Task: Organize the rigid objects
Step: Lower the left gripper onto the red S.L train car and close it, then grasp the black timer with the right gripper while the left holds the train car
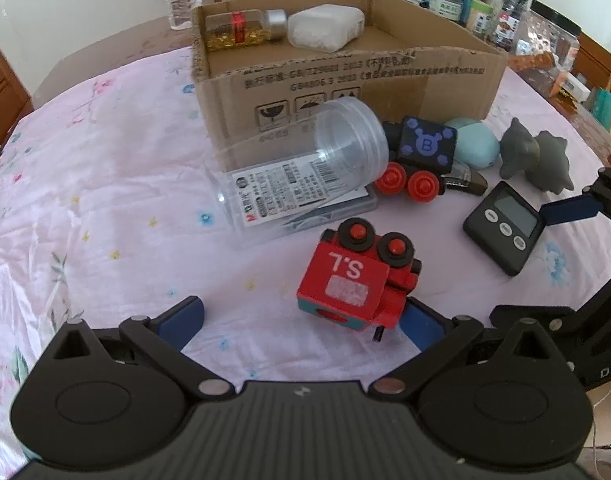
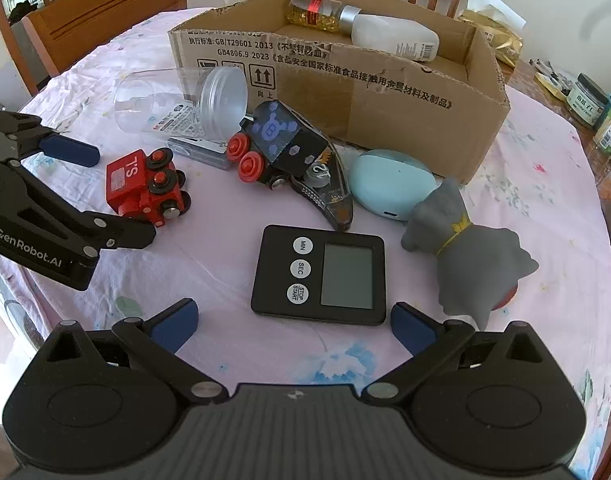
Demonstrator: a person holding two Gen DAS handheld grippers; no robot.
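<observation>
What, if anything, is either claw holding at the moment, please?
Nothing. Both are open: the left claw flanks the red train without gripping it, and the right claw hovers before the timer.

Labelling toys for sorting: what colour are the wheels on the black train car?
Red wheels on the black train car, clearest in the right wrist view.

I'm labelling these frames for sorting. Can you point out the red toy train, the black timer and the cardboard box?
red toy train (image 1: 347,280): left wrist view, on its red side with the letters.
black timer (image 2: 347,276): right wrist view, on its grey screen.
cardboard box (image 2: 385,120): right wrist view, on its printed front wall.
</observation>
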